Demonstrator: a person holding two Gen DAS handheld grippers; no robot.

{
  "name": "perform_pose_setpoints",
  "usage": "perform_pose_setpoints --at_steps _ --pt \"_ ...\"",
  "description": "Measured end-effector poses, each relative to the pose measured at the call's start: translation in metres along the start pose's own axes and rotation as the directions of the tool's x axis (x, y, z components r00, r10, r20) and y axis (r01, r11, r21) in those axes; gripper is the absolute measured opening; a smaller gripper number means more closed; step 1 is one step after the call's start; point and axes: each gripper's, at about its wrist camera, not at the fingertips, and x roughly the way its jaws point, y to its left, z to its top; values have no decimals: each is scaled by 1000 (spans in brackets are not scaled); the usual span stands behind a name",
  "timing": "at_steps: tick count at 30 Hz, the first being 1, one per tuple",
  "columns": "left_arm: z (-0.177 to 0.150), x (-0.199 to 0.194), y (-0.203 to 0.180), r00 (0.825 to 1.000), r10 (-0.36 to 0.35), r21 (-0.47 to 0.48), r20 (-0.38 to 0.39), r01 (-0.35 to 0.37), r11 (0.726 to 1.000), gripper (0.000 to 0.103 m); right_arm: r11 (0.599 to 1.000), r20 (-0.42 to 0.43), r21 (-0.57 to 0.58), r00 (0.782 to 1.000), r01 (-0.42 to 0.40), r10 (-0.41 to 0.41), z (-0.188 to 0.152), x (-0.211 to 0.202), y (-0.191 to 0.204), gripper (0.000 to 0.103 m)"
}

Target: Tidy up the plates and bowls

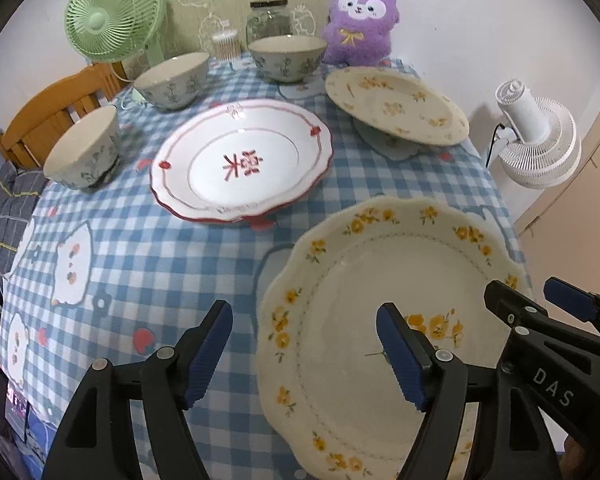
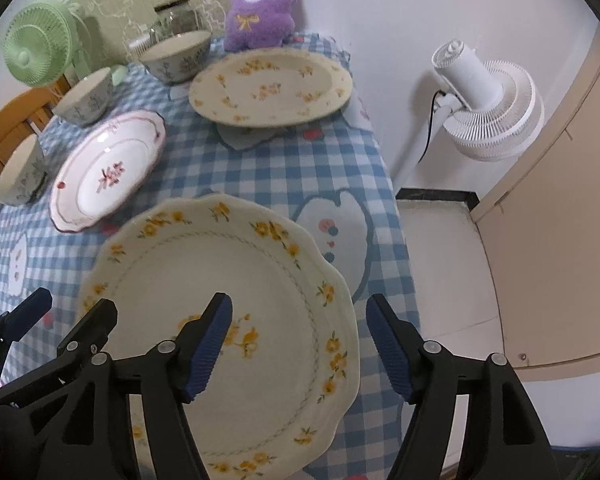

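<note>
The near yellow-flowered plate [image 1: 380,320] lies flat on the checked tablecloth [image 1: 140,248], its two sides straddled by the left gripper [image 1: 304,344] and right gripper [image 2: 300,340], both parted and empty, probably so matching plates can be stacked; its twin [image 1: 396,106] sits at one o'clock
</note>
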Motion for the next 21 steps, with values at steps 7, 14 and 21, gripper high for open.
perform_pose_setpoints --at_steps 7,14,21 --pt "9 -22 12 999 -22 14 48 21 1000 77 1000 49 9 999 -9 9 6 -26 9 75" --pt "17 -46 30 995 -10 19 98 8 1000 83 1000 96 18 995 -8 7 13 -51 26 77" --pt "26 -66 52 991 -2 23 137 -1 1000 84 1000 143 14 990 -1 -1 18 -75 51 77"
